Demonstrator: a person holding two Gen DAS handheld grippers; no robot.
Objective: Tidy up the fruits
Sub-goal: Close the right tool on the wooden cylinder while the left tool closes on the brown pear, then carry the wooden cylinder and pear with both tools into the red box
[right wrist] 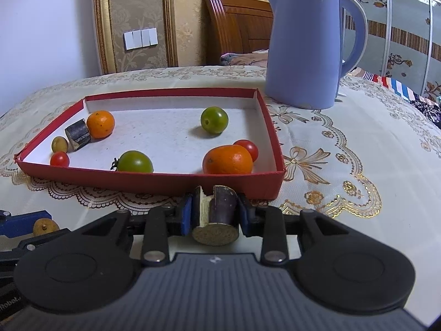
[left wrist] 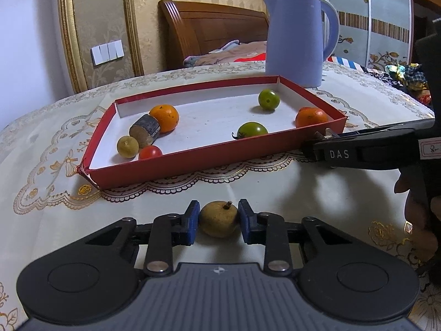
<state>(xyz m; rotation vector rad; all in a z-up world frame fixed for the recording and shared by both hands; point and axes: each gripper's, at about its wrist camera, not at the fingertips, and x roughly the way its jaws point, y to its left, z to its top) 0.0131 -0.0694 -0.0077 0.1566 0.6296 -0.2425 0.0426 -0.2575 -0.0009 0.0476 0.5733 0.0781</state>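
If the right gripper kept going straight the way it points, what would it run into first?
Most likely the near wall of the red box, just beyond the right gripper, which is shut on a sugarcane piece; the depth is unclear.

Hidden and cut-off parts around the red tray

In the left wrist view the tray's near wall [left wrist: 193, 162] hides the bottoms of the red tomato [left wrist: 150, 152] and green tomato [left wrist: 252, 129]; the right gripper [left wrist: 321, 136] runs off the right edge, its held piece barely showing.
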